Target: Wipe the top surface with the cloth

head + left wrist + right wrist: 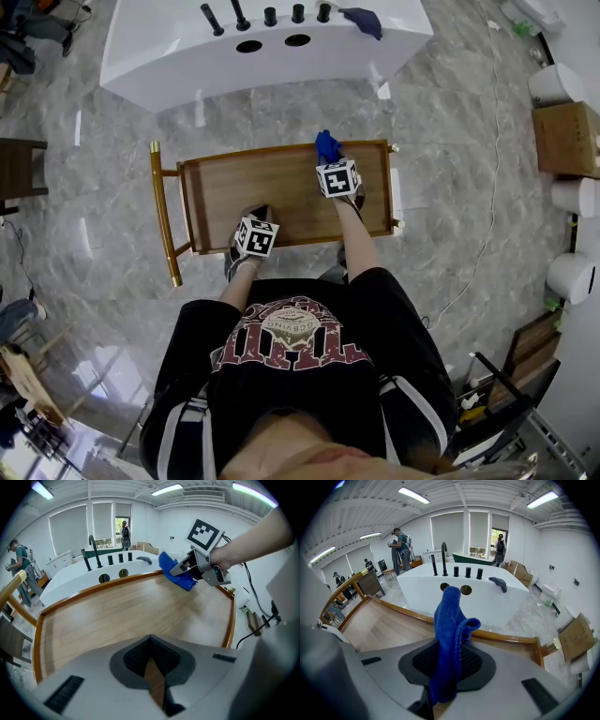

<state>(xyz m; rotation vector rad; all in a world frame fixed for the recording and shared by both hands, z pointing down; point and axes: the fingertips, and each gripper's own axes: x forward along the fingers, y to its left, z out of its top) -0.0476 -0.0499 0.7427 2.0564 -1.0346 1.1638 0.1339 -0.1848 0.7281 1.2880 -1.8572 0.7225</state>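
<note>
The wooden top (281,192) of a cart with a raised rim lies in front of me. At its far rim, right of centre, my right gripper (329,157) is shut on a blue cloth (326,145). In the right gripper view the blue cloth (449,630) stands up out of the jaws of the right gripper (449,645) above the wood (379,625). My left gripper (259,213) hovers over the near left part of the top. Its jaws (150,641) are shut with nothing between them. From there I see the cloth (174,570) across the wood (117,611).
A gold push handle (161,211) runs along the cart's left end. Beyond the cart stands a white island (169,56) with black fittings (240,15) and a dark cloth (362,21). A cardboard box (565,139) and a cable (495,187) lie right. People (18,564) stand far off.
</note>
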